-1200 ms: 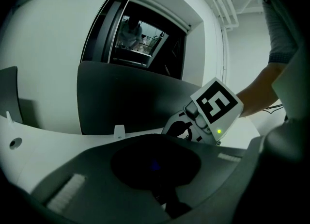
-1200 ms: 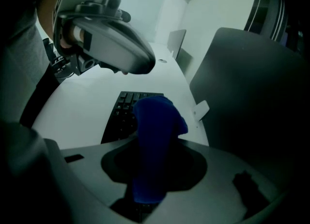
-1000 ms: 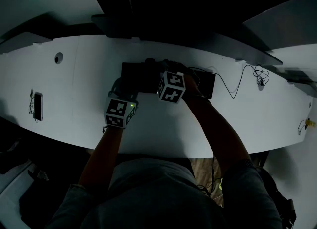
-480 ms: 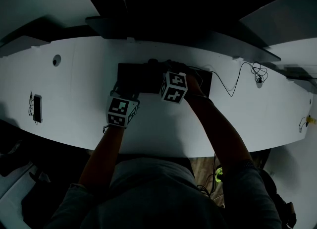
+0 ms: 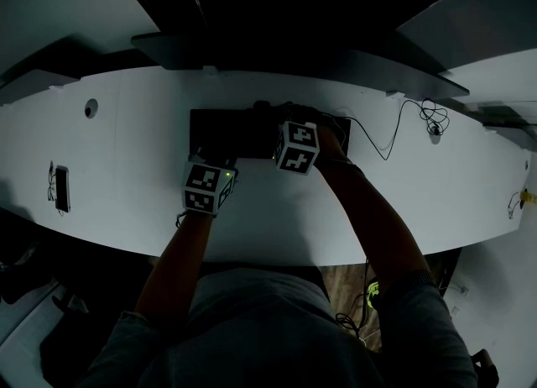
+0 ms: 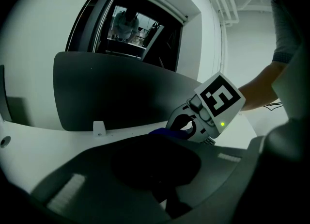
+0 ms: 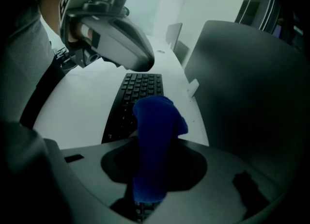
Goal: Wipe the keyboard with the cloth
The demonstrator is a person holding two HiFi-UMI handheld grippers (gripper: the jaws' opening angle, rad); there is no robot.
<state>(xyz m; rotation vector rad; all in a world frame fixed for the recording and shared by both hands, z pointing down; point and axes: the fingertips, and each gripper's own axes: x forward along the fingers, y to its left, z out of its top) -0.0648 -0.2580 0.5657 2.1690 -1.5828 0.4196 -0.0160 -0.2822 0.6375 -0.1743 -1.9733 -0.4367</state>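
1. Two tongs work over a black keyboard (image 5: 231,132). It lies near the middle of the far edge of the white table (image 5: 126,155), in front of a dark panel (image 6: 111,97) that stands along that edge.
2. The right tongs (image 6: 181,126) are clamped on a blue cloth (image 7: 155,131). The cloth's lower end sits between the jaws, and the rest bunches up ahead of them, above the keys.
3. Whether the cloth presses on the keys cannot be told. The contact spot lies under the fabric and in shadow.
4. In the head view, the right marker cube and the hand cover the cloth completely, along with the right part of the keyboard.
5. The left tongs (image 7: 138,58) are at the keyboard's near left corner. In their own view the jaws sink into a black mass. The right gripper view shows only one grey, beak-shaped side of them. I cannot tell whether they are wide or narrow.
6. A thin cable (image 5: 390,138) comes out from behind the right hand and runs toward the far right of the table, ending in a small tangle. Its start is hidden.
7. Near the table's left edge lies a small dark object (image 5: 60,189), too dim to identify. A round hole (image 5: 91,108) sits nearer the far edge.
8. The person's torso and arms cut off the middle of the table's near edge.
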